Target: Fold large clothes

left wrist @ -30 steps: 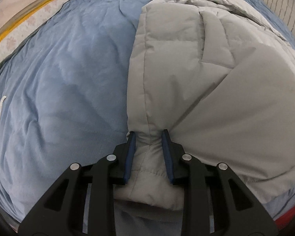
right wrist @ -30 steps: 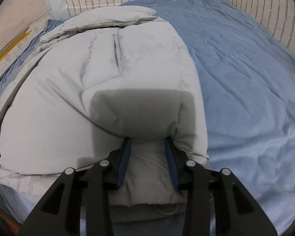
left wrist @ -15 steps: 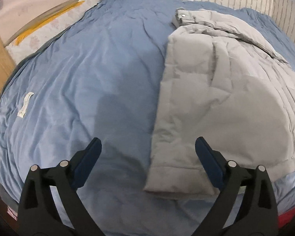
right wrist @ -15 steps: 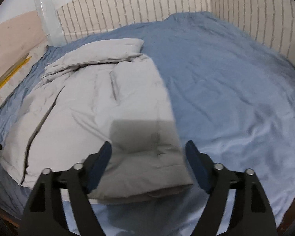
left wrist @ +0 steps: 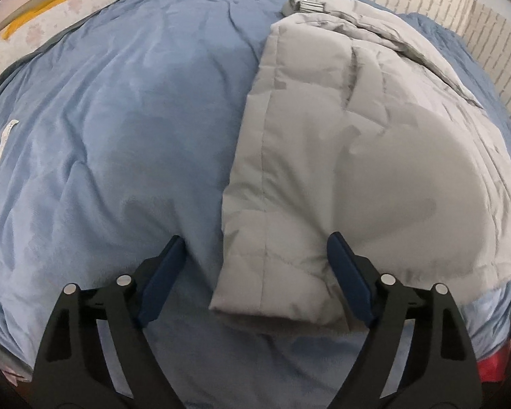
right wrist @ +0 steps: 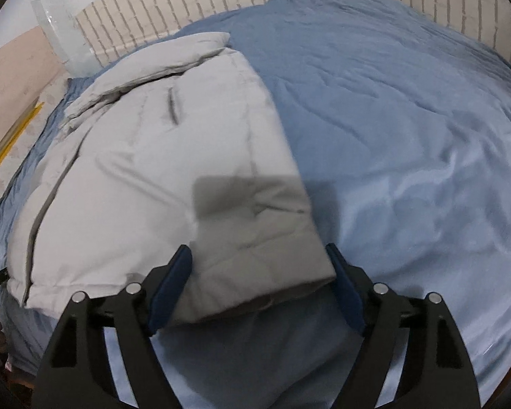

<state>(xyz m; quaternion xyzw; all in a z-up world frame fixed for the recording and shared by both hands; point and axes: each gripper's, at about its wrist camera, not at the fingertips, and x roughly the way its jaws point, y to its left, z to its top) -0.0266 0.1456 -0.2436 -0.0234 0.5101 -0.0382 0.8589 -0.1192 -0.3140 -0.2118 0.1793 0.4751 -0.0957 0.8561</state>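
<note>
Although both pairs of tongs hang spread wide and grasp nothing, the grey padded jacket (left wrist: 357,156) lies folded on the blue bed cover (left wrist: 119,136) just ahead of them. Its near left corner sits between the fingers of the left tongs (left wrist: 255,266), and its near right corner between those of the right tongs (right wrist: 259,272). The puffy filling looks springy, so the folded layers may creep open if left unpressed. A grasp catching only the top layer would likely peel the fold apart; one biting too deep could pinch the bed cover and drag it along.
</note>
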